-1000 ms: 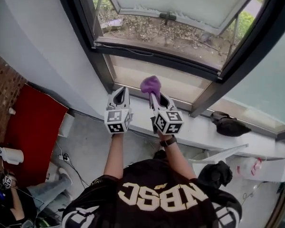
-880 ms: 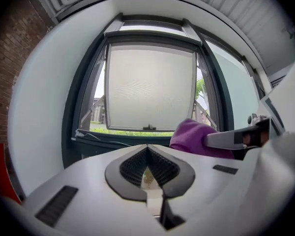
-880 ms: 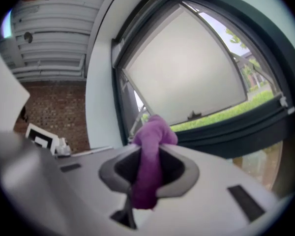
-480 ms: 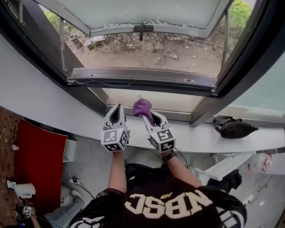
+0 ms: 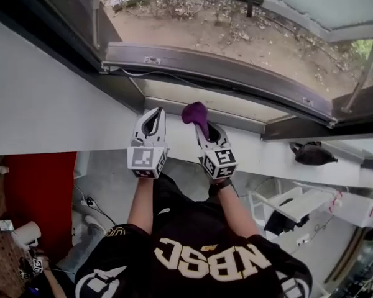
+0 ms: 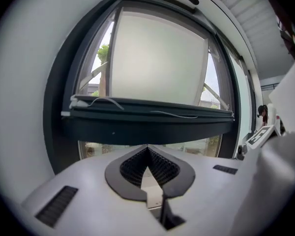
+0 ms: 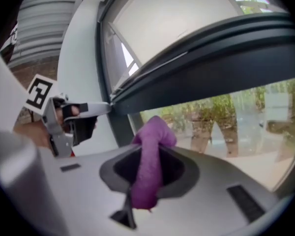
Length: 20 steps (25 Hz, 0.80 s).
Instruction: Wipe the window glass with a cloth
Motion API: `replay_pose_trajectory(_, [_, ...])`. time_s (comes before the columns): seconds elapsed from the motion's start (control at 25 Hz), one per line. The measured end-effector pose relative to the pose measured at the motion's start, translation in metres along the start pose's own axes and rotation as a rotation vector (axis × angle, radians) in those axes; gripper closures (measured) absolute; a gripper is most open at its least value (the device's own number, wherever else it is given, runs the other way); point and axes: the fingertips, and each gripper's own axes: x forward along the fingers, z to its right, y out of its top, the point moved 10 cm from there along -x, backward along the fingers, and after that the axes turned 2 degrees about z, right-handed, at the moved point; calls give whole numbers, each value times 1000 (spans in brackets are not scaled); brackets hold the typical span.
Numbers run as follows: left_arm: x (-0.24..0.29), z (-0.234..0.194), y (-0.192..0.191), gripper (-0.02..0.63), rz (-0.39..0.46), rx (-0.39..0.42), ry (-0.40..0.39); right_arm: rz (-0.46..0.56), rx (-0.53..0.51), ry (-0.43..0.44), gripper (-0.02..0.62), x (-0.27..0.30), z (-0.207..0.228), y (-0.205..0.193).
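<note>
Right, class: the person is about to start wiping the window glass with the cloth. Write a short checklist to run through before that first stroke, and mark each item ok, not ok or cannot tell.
1. Cloth gripped: the purple cloth is clamped between the jaws of the right gripper. Ok.
2. Cloth end free to wipe: a wad sticks out past the jaw tips. Ok.
3. Cloth spread flat: it is bunched, not opened out. Not ok.
4. Glass ahead: the lower pane lies straight in front of the right gripper. Ok.
5. Cloth touching the pane: cannot tell.
6. Left gripper out of the way: it is shut, empty and off to the side. Ok.
</note>
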Motion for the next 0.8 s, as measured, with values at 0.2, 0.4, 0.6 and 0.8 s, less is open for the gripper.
replay_pose_trajectory(0.2, [-28, -55, -42, 591, -79, -81, 25, -32, -51, 89, 515, 77, -52, -2])
replay_pose_trajectory(0.4, [-46, -103, -62, 591, -41, -142, 113, -6, -53, 167, 515, 164, -76, -12])
replay_pose_trajectory(0.6, [-63, -133, -72, 591, -75, -124, 157, 70, -37, 240, 515, 242, -106, -9])
replay_pose_trajectory(0.8, [-61, -130, -84, 591, -117, -136, 181, 117, 27, 221, 515, 280, -112, -4])
